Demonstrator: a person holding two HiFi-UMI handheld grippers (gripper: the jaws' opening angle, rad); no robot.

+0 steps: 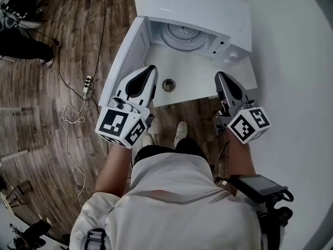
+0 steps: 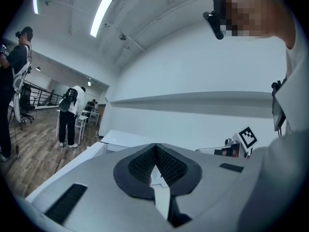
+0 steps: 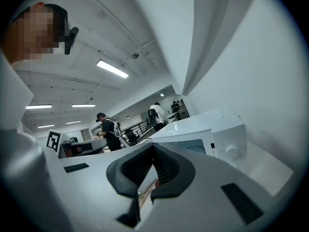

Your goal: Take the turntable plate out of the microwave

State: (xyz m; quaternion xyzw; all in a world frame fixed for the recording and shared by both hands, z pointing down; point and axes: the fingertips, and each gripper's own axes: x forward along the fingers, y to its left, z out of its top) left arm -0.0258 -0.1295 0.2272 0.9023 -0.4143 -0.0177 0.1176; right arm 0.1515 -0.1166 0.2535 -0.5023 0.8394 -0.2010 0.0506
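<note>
The white microwave [image 1: 208, 14] stands on a white table with its door [image 1: 122, 56] swung open to the left. Inside lies the round glass turntable plate [image 1: 181, 35]. My left gripper [image 1: 151, 69] hovers in front of the opening, near the door, shut and empty. My right gripper [image 1: 220, 76] is level with it at the microwave's front right corner, also shut and empty. Both sit short of the plate. In the left gripper view the jaws [image 2: 155, 151] meet, and in the right gripper view the jaws [image 3: 153, 151] meet beside the microwave [image 3: 212, 134].
A small round metal object [image 1: 168, 85] lies on the white table [image 1: 197, 82] between my grippers. A power strip and cables [image 1: 87, 85] trail over the wooden floor at left. A white wall [image 1: 296, 61] rises at right. Other people stand far off.
</note>
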